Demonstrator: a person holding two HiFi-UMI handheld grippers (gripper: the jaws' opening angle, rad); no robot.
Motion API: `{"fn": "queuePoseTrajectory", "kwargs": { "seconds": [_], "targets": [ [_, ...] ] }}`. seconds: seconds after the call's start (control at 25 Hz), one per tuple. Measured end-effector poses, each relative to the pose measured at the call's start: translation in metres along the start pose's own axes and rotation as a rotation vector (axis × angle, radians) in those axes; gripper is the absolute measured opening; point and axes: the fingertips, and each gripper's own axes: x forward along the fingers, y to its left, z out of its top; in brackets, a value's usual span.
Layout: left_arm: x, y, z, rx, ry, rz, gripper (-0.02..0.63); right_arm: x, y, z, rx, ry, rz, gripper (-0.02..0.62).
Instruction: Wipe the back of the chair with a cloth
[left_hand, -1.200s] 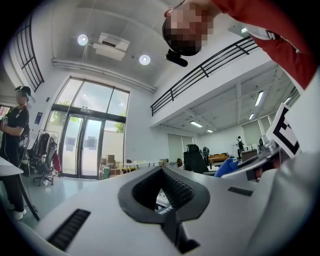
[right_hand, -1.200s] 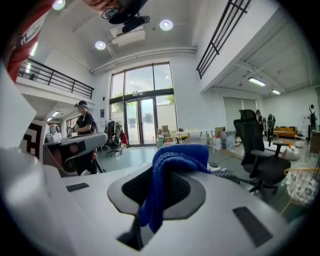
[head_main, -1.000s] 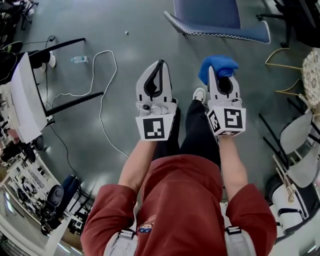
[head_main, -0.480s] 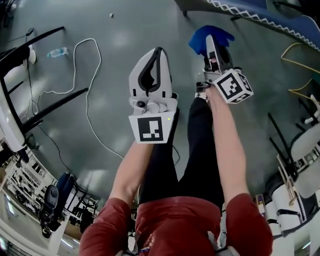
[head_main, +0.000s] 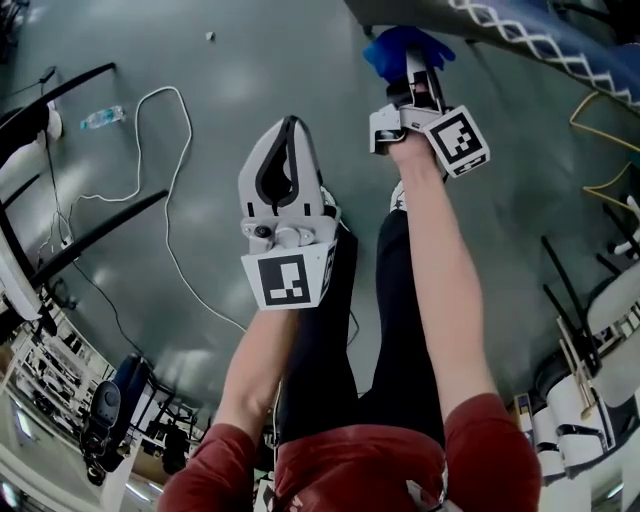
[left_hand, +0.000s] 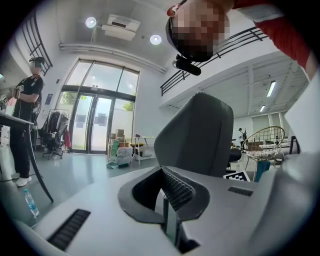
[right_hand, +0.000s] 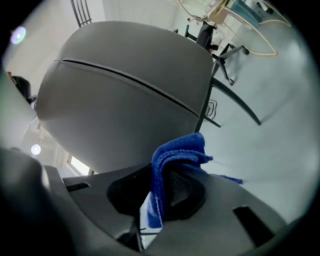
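Since a second ago our right gripper (head_main: 416, 62) has reached forward toward the chair, its jaws clamped on the blue cloth (right_hand: 172, 165). That cloth now sits right below the grey chair back (right_hand: 125, 95), though we cannot tell whether they touch. Our left gripper (head_main: 290, 130) hangs farther back, jaws pressed together with nothing between them.

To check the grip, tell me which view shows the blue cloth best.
The right gripper view: the blue cloth shows close up, pinched between the jaws, before the grey chair back. The head view shows only a small bunch at the right gripper. The left gripper view shows none.
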Motion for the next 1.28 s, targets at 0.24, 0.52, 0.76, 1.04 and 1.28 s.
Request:
{"fn": "queuePoseTrajectory", "kwargs": {
  "seconds": [0.24,0.52,0.76,1.04,1.28],
  "targets": [
    [-0.006,0.006,0.002,-0.015,0.008,0.033,0.012,-0.006,-0.006,0.001,0.037,-0.008,-0.059,0.061],
    [-0.006,0.006,0.008,-0.012,0.014,0.043,0.014,-0.002,0.025,0.006,-0.001,0.012,0.025,0.061],
    [-0.009,0.008,0.028,-0.015,0.013,0.039,0.012,-0.010,0.067,0.011,-0.047,0.018,0.081,0.061],
    [-0.017,0.011,0.058,-0.014,0.007,0.053,0.012,-0.024,0.118,0.025,-0.073,0.009,0.141,0.061],
    [-0.019,0.015,0.102,-0.008,-0.001,0.059,0.014,-0.034,0.173,0.045,-0.087,0.009,0.178,0.061]
  ]
}}
